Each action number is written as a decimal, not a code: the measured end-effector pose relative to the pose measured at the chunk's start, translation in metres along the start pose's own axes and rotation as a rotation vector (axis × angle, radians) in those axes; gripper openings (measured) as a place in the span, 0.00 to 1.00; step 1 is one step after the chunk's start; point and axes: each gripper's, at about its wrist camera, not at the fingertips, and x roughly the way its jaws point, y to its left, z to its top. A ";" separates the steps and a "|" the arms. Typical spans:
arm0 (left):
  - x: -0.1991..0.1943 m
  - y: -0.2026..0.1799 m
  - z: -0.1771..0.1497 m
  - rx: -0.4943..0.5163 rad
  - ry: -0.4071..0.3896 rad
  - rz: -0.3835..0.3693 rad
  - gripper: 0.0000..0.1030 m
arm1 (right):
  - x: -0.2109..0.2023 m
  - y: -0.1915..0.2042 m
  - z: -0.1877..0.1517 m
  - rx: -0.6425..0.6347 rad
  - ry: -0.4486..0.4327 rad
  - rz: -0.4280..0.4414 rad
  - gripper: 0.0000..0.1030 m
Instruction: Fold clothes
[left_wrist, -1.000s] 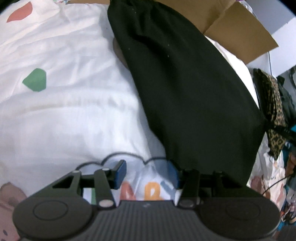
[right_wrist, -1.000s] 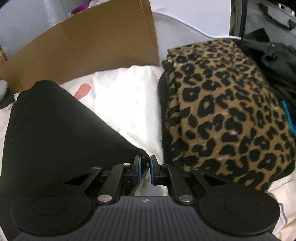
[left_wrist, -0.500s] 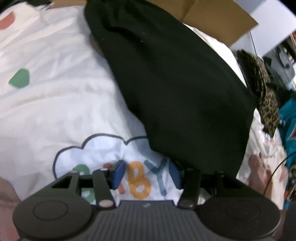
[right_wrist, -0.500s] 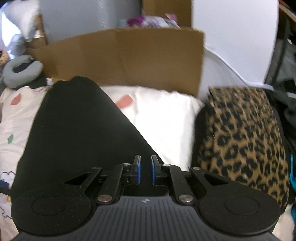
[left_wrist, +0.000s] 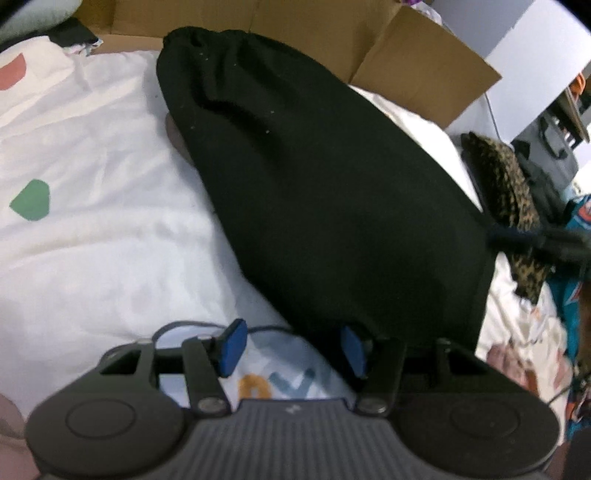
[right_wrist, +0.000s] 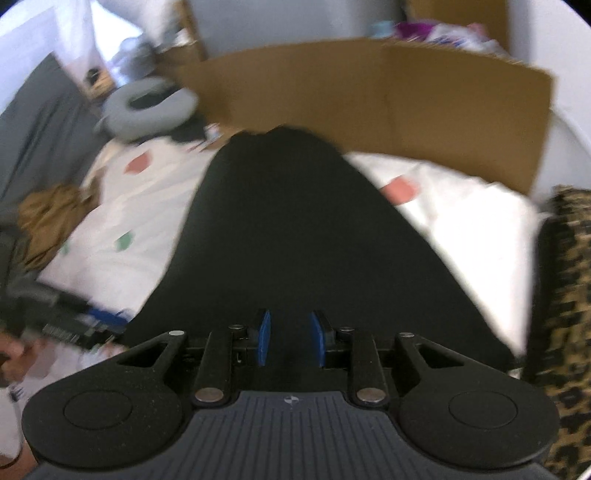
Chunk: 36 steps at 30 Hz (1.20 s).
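A black garment (left_wrist: 332, 192) lies spread on the white printed bed sheet (left_wrist: 92, 236), with its gathered waistband at the far end near the cardboard. My left gripper (left_wrist: 293, 350) is open at the garment's near left edge; its right pad (left_wrist: 354, 354) touches the black cloth and printed sheet shows between the fingers. In the right wrist view, which is blurred, the same garment (right_wrist: 295, 229) fans out ahead. My right gripper (right_wrist: 290, 343) hovers open over its near edge, its blue pads apart with only black cloth showing beneath them. The left gripper (right_wrist: 74, 321) shows blurred at the left.
Cardboard box flaps (right_wrist: 369, 96) stand behind the bed. A leopard-print garment (right_wrist: 565, 295) lies at the right edge, next to a teal one (left_wrist: 576, 236). A grey neck pillow (right_wrist: 147, 107) and a tan cloth (right_wrist: 48, 218) sit at the left.
My right gripper's fingers, shut on the garment's corner before, have parted, and its view has swung left over the black cloth. The left gripper stays open at the near edge.
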 end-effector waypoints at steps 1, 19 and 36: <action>0.002 -0.002 0.002 0.001 -0.003 -0.004 0.58 | 0.004 0.007 -0.002 -0.012 0.017 0.026 0.25; 0.005 -0.024 0.012 -0.004 -0.012 0.006 0.64 | 0.051 0.075 -0.017 -0.115 0.189 0.240 0.37; 0.029 -0.032 -0.011 0.079 0.026 0.133 0.76 | 0.048 0.053 -0.018 -0.084 0.162 0.218 0.01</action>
